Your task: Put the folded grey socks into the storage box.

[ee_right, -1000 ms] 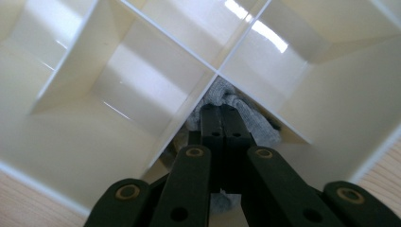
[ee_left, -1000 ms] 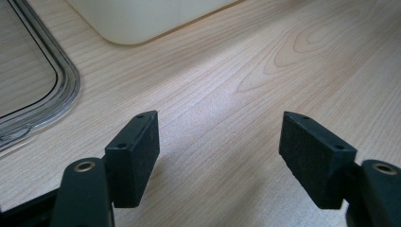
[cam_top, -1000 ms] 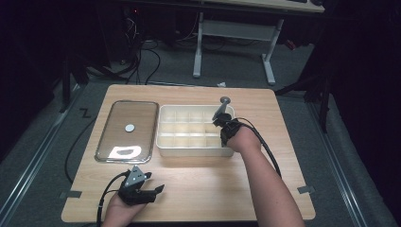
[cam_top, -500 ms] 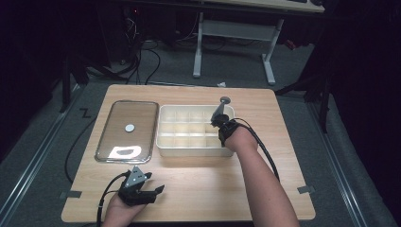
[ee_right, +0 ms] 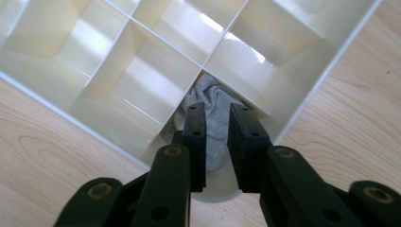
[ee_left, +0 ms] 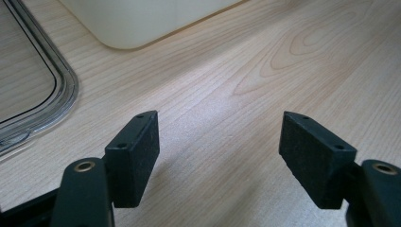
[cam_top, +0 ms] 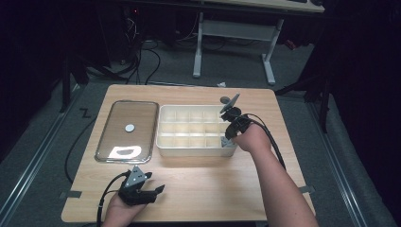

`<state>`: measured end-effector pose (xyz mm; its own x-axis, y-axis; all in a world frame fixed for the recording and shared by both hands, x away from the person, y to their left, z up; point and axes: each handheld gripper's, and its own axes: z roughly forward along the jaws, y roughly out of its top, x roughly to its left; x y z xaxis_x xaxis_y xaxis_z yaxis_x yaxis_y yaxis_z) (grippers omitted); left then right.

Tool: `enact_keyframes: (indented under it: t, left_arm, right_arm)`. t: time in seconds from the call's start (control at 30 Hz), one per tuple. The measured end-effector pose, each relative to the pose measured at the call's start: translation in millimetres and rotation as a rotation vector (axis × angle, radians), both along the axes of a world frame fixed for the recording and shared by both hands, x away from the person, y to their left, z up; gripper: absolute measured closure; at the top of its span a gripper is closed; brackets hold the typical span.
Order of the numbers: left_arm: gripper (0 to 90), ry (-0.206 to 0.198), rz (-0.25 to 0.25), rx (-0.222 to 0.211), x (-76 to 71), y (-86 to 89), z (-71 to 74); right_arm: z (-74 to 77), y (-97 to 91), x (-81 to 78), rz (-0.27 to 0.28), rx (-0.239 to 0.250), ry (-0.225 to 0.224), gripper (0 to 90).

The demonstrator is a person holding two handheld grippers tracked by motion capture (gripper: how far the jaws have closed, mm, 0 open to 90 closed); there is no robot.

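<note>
Two hand-held grippers work at a light wooden table, and the job in hand looks like stowing a small grey rolled sock in a cream plastic organiser tray with a grid of compartments. The sock lies in the tray's near right corner compartment, beside the tray's right wall. It is bunched up rather than flat, probably so that it fits the narrow cell.

The right gripper points down into that corner from above, with the person's right hand behind it. Its jaws have just been opening; the right gripper view shows a gap between them, with the grey fabric visible below and between the tips. The pads do not seem to press on the sock, so it reads as released, left to rest on the floor of its cell. Seen from the high view, the right gripper hangs over the tray's near right corner.

The left gripper rests low at the near left of the table, well apart from the tray. Its jaws are spread wide with nothing between them, apparently waiting its turn. A clear rectangular plastic lid with a round white knob lies flat just beside the tray's left side, presumably set there so it can close the tray once filling is done.
</note>
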<state>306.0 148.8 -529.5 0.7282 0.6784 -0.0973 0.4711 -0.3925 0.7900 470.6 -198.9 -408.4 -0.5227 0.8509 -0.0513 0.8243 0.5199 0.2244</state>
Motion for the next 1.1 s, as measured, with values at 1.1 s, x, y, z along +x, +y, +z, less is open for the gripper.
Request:
enact_keyframes:
  t: [1.1]
  left_arm:
    - [29.8,-0.031,0.051,-0.002,-1.3,9.4,2.3]
  right_arm:
    - [-61.0,-53.6,-142.8,-0.015,0.368,-0.524,47.7]
